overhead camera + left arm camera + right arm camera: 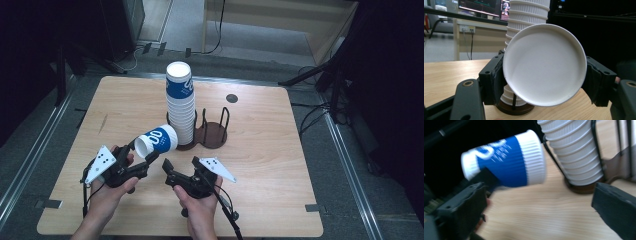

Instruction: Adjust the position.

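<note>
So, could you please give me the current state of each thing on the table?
Left gripper: shut on the loose cup.
Right gripper: open, nothing between its jaws.
Loose cup: held on its side, off the table.
Cup stack: upright in the holder.
Holder: second slot vacant.

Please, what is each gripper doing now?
Left gripper: shut on the cup.
Right gripper: open, nothing between its jaws.
</note>
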The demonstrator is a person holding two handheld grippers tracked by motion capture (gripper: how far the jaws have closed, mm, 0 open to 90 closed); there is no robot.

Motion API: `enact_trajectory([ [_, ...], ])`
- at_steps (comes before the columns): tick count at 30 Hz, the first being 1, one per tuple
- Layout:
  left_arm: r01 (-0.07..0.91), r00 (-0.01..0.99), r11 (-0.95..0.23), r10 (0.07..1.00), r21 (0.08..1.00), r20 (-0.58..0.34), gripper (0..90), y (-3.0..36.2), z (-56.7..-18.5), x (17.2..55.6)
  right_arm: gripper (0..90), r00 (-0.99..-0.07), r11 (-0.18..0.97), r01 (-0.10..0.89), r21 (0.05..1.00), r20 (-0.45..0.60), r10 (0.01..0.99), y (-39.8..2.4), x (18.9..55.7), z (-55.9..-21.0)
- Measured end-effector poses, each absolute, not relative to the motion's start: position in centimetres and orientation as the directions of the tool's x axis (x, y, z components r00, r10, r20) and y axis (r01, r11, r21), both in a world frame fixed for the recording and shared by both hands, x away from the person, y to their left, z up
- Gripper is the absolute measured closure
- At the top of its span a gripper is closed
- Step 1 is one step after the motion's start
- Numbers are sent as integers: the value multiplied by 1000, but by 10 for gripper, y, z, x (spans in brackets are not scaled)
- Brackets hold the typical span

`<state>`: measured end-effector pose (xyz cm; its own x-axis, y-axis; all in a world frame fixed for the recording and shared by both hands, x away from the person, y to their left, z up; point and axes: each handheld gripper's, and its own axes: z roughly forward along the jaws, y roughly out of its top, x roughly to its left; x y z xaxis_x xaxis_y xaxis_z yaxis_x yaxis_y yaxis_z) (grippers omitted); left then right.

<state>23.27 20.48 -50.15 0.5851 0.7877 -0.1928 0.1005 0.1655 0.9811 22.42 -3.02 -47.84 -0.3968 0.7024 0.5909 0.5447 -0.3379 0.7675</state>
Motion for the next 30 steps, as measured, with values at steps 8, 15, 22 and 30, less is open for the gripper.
enact_trajectory([
  [8, 95, 593, 168, 782, 981, -192, 286, 198, -505, 232, 0, -251, -578, 602, 551, 818, 518, -26, 225, -472],
  [15, 85, 602, 164, 778, 983, -182, 286, 193, -507, 231, 0, -105, -671, 658, 341, 924, 367, -24, 230, -473],
  [22, 82, 609, 158, 774, 984, -175, 286, 190, -508, 230, 0, -14, -712, 670, 211, 962, 271, -23, 234, -474],
  [30, 73, 618, 150, 770, 986, -162, 286, 185, -509, 229, 0, 75, -735, 674, 74, 983, 168, -21, 242, -476],
])
